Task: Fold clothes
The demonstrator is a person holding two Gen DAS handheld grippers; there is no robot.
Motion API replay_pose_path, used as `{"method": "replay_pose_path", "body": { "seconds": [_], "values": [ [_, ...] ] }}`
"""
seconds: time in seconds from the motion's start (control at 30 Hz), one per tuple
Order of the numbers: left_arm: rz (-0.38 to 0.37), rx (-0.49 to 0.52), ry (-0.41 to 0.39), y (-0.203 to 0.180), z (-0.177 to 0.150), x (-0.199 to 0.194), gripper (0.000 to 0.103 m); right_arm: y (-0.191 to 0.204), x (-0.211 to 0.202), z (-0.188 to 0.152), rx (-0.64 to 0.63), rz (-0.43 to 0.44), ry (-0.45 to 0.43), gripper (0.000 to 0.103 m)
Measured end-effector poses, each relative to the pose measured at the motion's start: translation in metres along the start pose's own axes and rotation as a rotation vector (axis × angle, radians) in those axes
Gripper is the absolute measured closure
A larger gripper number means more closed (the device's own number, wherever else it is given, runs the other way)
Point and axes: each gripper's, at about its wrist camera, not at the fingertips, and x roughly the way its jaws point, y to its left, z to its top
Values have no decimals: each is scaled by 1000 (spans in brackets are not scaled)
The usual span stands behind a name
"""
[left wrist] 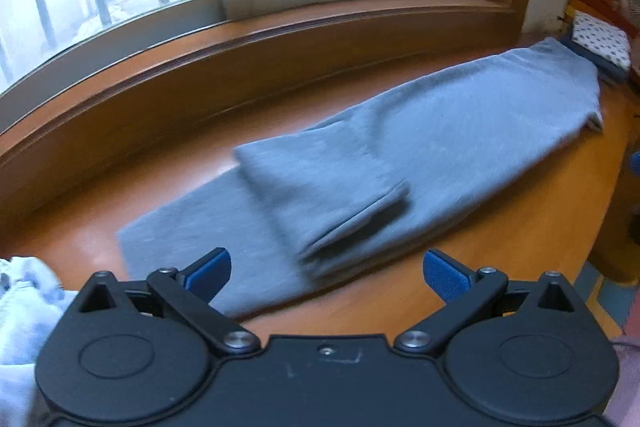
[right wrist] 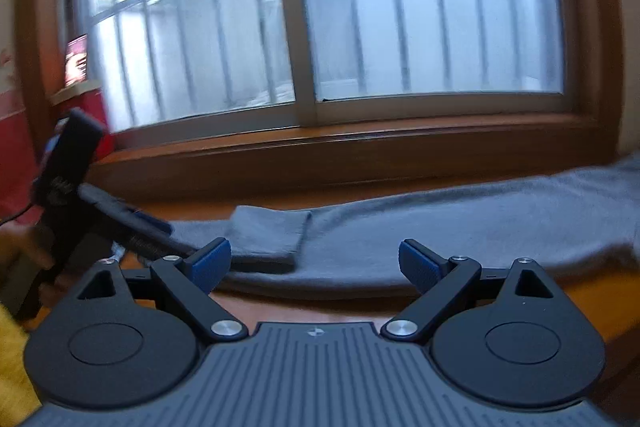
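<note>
beside the window, grey garment (left wrist: 400, 155) lies (partly folded).

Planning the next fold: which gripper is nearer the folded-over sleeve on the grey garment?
Left, as far as I can judge. The left gripper hovers open just before the folded-over grey sleeve. The right gripper, also open, looks further back, near the garment's front edge.

A long grey garment (left wrist: 420, 131) of soft knit cloth lies flat on the wooden counter (left wrist: 520, 195) below the window, stretched out lengthwise along the sill. Its near end is folded back over itself, so a doubled flap (left wrist: 316, 187) rests on top of the lower layer, with the fold edges stacked and slightly open. From the right wrist view the same garment (right wrist: 460, 227) lies low and wide, the flap (right wrist: 268, 233) at its left end.
</note>
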Motion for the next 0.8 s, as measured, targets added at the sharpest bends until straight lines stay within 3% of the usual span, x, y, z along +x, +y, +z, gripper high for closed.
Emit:
{"method": "replay_pose_path", "body": {
  "seconds": [0.17, 0.27, 0.47, 0.53, 0.63, 0.8],
  "values": [
    [5, 14, -13, 43, -19, -27, 0, 61, 15, -13, 114, -120, -12, 10],
    [-17, -1, -17, 60, -26, -40, 0, 86, 16, -14, 147, -105, -7, 10],
    [54, -96, -37, 89, -30, -54, 0, 117, 29, -13, 123, -56, 16, 10],
    [44, -121, -48, 98, -31, -60, 0, 123, 35, -11, 127, -30, 27, 10],
    [45, -99, -52, 109, -28, -62, 0, 132, 39, -13, 109, 12, -4, 10],
    [-24, -44, -67, 119, -15, -60, 0, 153, 40, -12, 132, -50, -8, 10]
  ]
}}
